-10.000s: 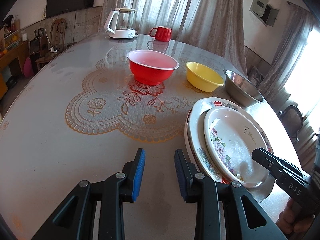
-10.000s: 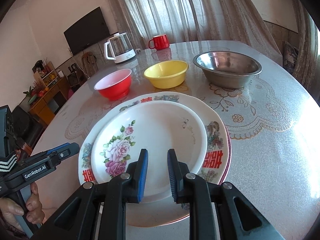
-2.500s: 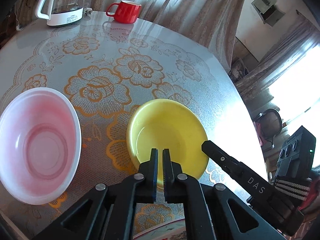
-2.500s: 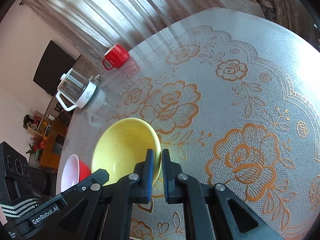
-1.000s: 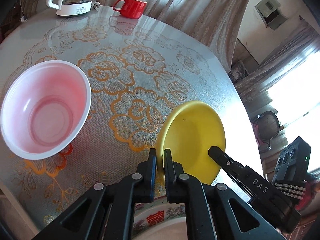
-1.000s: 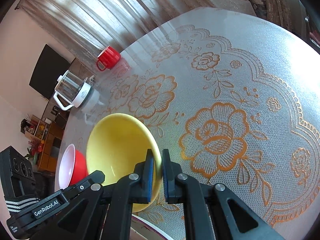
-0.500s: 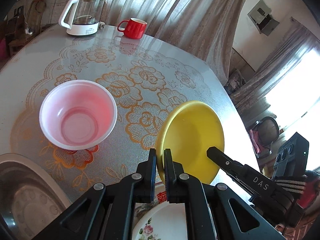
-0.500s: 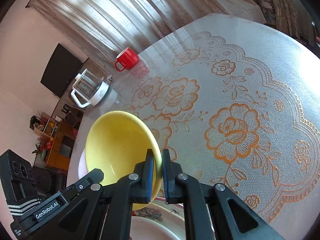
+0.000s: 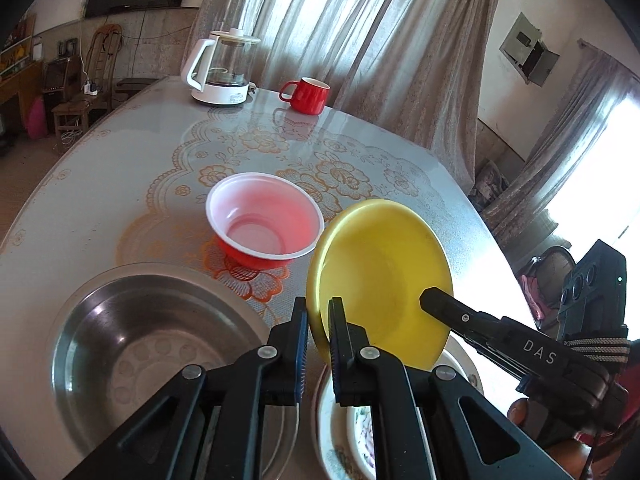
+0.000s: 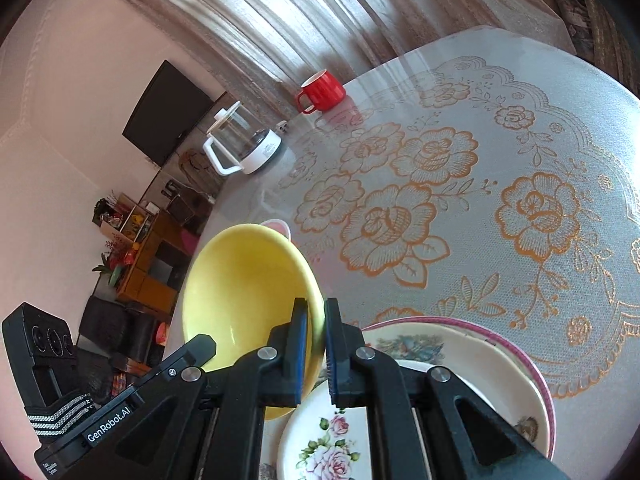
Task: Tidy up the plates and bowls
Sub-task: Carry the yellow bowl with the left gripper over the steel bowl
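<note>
Yellow bowl [image 9: 380,280] tilted, off table, rim pinched by left gripper [image 9: 318,332] and right gripper [image 10: 316,336]; above flowered plates [image 10: 460,364].

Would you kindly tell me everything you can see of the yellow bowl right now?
The yellow bowl is plain, round and shallow, smooth and matte inside, plastic by the look, and empty. It is off the table, tilted steeply with its hollow facing the cameras. The left gripper pinches its lower rim with jaws shut on it, and the right gripper clamps the rim on the opposite side. It hangs above the stacked floral plates, beside the red bowl and steel bowl.
</note>
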A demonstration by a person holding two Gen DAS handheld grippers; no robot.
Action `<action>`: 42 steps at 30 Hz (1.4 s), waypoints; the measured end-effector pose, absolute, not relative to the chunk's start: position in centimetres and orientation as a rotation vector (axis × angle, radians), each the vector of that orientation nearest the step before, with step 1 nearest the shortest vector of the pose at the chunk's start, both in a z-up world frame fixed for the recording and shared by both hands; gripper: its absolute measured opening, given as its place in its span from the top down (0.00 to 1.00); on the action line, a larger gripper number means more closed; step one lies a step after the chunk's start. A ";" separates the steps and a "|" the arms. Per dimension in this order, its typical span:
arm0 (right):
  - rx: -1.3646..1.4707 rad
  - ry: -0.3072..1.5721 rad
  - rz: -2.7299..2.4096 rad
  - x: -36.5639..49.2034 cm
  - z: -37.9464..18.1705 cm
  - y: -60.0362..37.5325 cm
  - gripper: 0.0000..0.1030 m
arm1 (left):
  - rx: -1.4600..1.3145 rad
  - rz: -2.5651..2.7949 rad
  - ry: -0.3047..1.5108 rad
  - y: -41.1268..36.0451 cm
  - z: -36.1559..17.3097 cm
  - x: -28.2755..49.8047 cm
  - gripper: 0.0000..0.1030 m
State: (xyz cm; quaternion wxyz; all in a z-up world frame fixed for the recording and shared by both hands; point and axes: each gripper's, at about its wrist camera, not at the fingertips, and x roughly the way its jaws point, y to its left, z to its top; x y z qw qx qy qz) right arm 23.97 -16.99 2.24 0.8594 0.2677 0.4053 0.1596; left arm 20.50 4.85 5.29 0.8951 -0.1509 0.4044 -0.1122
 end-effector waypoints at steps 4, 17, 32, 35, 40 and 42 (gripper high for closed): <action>0.520 0.838 0.369 22.6 2.6 -15.0 0.92 | -0.307 -0.196 0.813 6.3 5.1 18.7 0.91; 0.411 0.901 0.485 21.0 1.5 -7.8 0.92 | -0.331 -0.067 0.791 11.8 3.6 14.4 0.89; 0.298 0.946 0.480 19.8 0.2 -3.8 0.91 | -0.365 -0.055 0.815 14.2 1.1 13.1 0.87; 0.289 0.949 0.468 19.7 0.1 -3.7 0.91 | -0.348 -0.051 0.810 14.2 0.8 13.3 0.86; 0.281 0.961 0.440 19.9 -0.3 -3.4 0.91 | -0.343 -0.040 0.800 14.8 0.4 13.2 0.77; 0.284 0.968 0.435 20.1 -0.6 -3.3 0.91 | -0.345 -0.043 0.800 15.2 0.3 13.5 0.66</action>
